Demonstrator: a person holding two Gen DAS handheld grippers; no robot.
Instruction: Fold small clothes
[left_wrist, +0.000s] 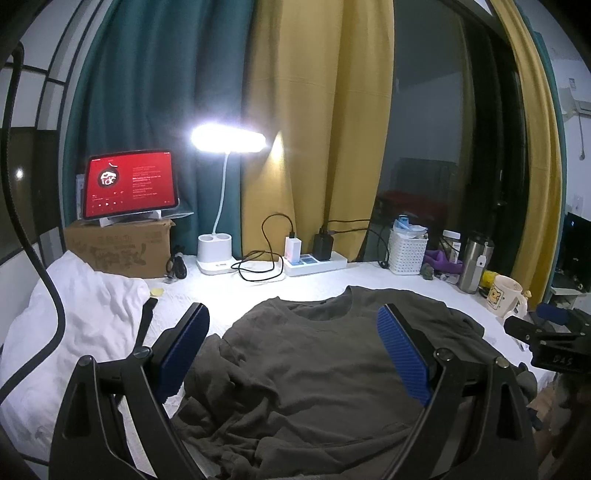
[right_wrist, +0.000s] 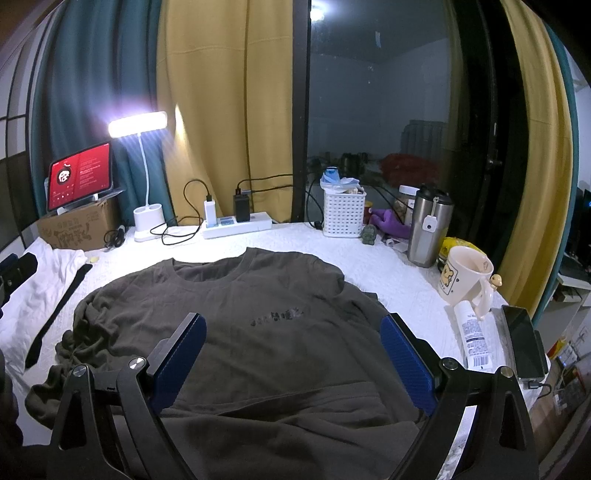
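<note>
Grey-brown T-shirt (right_wrist: 266, 332) spread face-up at tabletop centre, collar toward far edge, left side rumpled. Left gripper (left_wrist: 291, 350) hovers level over shirt's left half, jaws wide apart, empty. Right gripper (right_wrist: 293, 354) hovers over shirt's lower front, jaws wide, empty.

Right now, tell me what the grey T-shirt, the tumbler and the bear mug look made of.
Grey T-shirt: soft matte knit, probably cotton; it wrinkles and bunches.
Tumbler: brushed stainless steel, going by its dull metallic sheen.
Bear mug: glossy cream ceramic, apparently.
</note>
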